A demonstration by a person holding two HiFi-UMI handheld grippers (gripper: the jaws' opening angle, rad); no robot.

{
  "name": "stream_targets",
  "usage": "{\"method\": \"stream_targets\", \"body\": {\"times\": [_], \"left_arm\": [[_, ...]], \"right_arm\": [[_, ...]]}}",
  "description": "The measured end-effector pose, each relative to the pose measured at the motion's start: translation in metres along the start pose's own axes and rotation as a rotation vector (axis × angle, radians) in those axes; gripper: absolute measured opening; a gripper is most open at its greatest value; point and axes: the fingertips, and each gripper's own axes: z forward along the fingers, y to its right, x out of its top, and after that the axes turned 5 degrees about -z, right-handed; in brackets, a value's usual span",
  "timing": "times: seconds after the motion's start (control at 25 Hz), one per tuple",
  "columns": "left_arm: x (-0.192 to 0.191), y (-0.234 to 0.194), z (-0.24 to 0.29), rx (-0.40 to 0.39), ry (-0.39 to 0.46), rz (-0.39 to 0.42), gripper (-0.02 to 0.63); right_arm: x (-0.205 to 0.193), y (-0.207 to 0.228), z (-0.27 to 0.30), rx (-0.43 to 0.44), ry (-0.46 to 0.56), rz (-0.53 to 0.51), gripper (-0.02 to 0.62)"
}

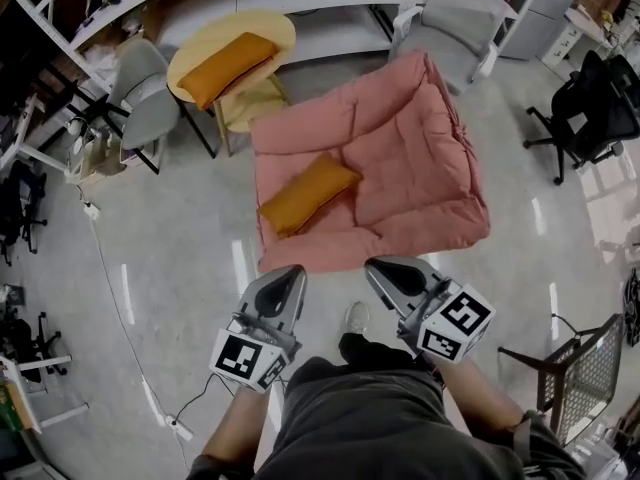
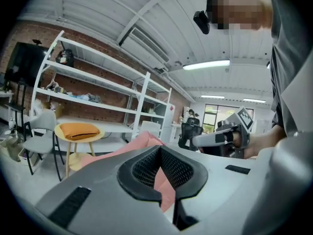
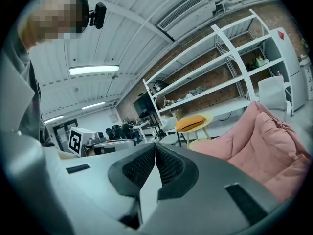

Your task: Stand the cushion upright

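Note:
An orange cushion (image 1: 305, 193) lies flat on the seat of a pink floor sofa (image 1: 420, 168), near its front left. A second orange cushion (image 1: 228, 66) (image 2: 79, 130) (image 3: 190, 122) rests on a round yellow table (image 1: 275, 30). My left gripper (image 1: 293, 271) (image 2: 159, 149) and right gripper (image 1: 375, 265) (image 3: 155, 146) hover side by side just short of the sofa's front edge. Both are shut and hold nothing. The pink sofa (image 2: 142, 143) (image 3: 264, 136) shows beyond the jaws in both gripper views. The cushion on the sofa is hidden in both.
Grey chairs stand at the back left (image 1: 145, 93) and back right (image 1: 455, 13). White shelving (image 2: 98, 87) lines the brick wall. A black office chair (image 1: 585, 108) is on the right, a wire basket (image 1: 585, 373) at lower right. A cable (image 1: 120, 308) runs across the floor on the left.

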Motion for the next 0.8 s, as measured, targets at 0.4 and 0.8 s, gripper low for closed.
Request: {"method": "stream_targets", "body": {"times": [0.4,0.8], "left_arm": [[-0.01,-0.061,0.084,0.017,-0.067,-0.023,0.012],[-0.09,-0.185,0.136,0.031,-0.213,-0.055,0.012]], "right_arm": [[0.002,0.087,0.04,-0.015,-0.045,0.04,0.017],[-0.034,0.139,0.116,-0.085,-0.109,0.106,0.017]]}}
